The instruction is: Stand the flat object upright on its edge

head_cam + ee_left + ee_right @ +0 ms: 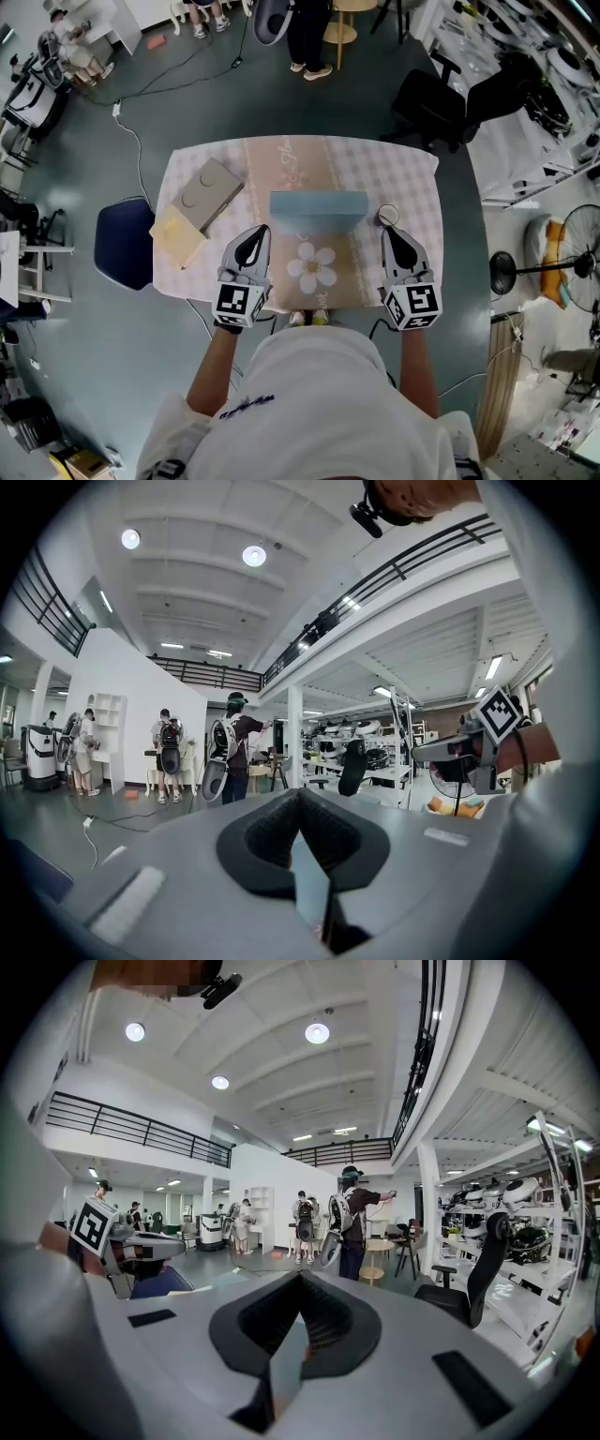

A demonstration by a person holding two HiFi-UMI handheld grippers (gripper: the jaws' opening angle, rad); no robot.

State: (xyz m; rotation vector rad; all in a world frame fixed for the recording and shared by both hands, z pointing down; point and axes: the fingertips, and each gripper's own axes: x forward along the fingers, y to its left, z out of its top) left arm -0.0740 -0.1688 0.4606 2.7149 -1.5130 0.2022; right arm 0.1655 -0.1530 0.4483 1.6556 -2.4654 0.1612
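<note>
Slab: a pale blue flat rectangular slab point(318, 208) sits mid-table at the far end of the runner, its long side running left to right. From up here I can't tell whether it lies flat or stands on edge.
Left claw: the left gripper point(259, 232) hovers just beside the slab's near-left corner. Its jaws are pressed together with nothing between them, and its own view looks out across the room, not at the slab.
Right claw: the right gripper point(390, 234) is near the slab's right end, on the near side and apart from it. Its jaws are together too, and empty.
By the right claw: a small white round disc point(388, 216) lies just beyond the tips, right of the slab.
Surface: a pink-and-white checked tablecloth point(412, 187), with a beige runner bearing a white daisy point(312, 265) down the middle.
Left of table: a grey flat board with round recesses point(208, 192) overlaps a pale yellow board point(178, 236).
Room: grey-green floor point(281, 103). There is a dark blue chair seat point(124, 244) left of the table, a black office chair point(436, 103) far right and a standing fan point(572, 267) at right. People are standing at the far side.
</note>
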